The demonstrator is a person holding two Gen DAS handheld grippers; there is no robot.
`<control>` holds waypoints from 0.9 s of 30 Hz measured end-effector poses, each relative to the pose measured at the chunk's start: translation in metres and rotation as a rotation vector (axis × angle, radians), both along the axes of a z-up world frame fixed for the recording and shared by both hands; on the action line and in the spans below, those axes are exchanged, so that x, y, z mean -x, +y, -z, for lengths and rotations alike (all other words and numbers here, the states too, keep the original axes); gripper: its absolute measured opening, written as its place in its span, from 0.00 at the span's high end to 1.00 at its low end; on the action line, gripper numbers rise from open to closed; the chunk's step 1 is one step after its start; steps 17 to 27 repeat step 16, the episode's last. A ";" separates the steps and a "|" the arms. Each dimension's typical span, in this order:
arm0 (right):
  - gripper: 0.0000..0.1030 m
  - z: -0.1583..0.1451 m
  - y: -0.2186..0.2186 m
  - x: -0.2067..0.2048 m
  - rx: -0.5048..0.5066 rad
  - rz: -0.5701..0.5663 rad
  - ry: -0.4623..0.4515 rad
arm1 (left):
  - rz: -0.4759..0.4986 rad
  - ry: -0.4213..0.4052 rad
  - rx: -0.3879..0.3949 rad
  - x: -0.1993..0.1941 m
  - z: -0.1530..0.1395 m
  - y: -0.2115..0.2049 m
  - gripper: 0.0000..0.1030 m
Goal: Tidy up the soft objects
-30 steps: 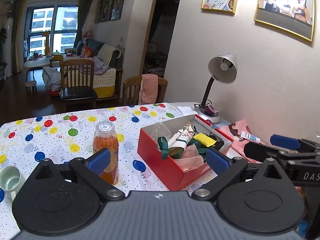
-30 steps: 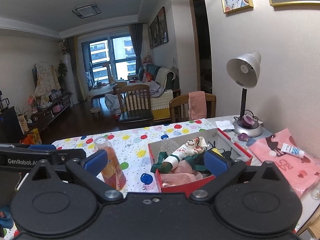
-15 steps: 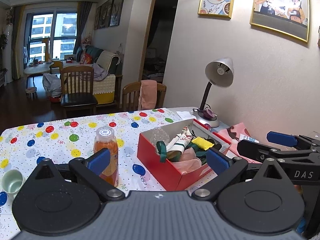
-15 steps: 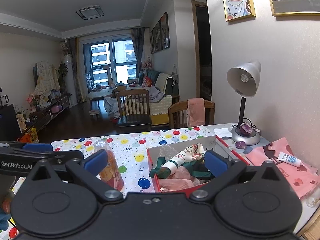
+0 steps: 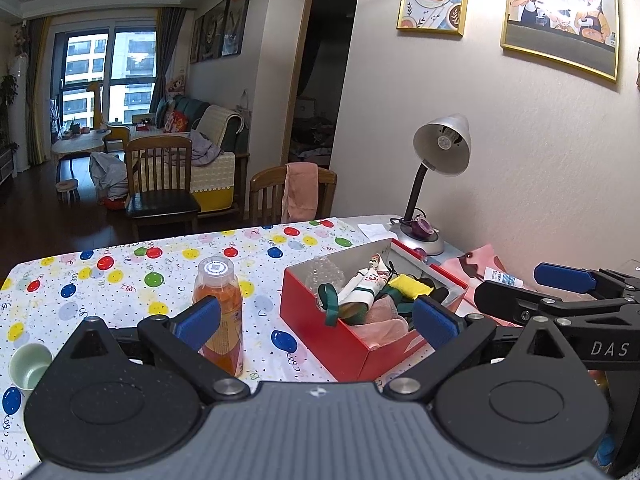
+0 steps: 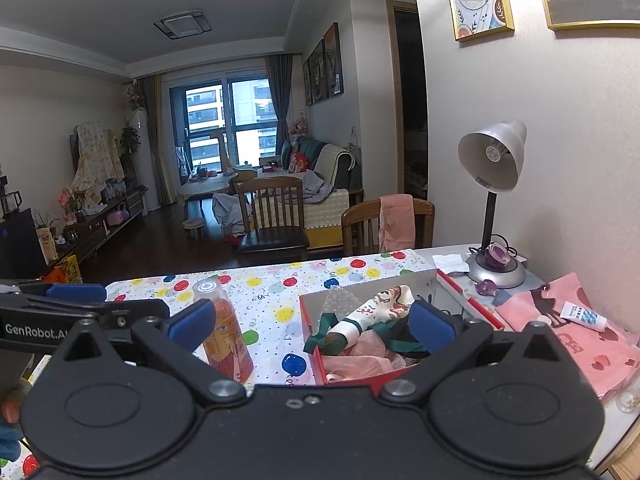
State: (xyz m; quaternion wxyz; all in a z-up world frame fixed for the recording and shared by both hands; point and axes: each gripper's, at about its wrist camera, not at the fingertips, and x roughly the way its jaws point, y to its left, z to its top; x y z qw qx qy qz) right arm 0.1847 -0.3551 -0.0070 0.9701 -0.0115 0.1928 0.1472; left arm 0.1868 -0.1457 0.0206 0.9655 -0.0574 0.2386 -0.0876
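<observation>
**Soft items boxed; tongs idle**

Left tongs [image 5: 316, 320] and right tongs [image 6: 312, 322] both spread apart, empty, held above the table [image 5: 120, 276]. Red box [image 5: 320, 320] at 1 o'clock from the left tongs holds sock [image 5: 362, 284], pink cloth [image 5: 380, 320], yellow item [image 5: 410, 286]. Looks mostly done; pink fabric [image 6: 560, 332] at 3 o'clock of the box may remain.
</observation>
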 end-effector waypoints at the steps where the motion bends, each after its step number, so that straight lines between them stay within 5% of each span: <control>1: 0.00 0.000 0.000 0.000 0.000 -0.002 -0.001 | 0.000 0.001 0.001 0.000 0.000 0.000 0.00; 27: 0.00 0.006 0.003 -0.003 0.003 0.009 0.012 | 0.001 0.014 -0.001 -0.007 0.003 0.001 0.00</control>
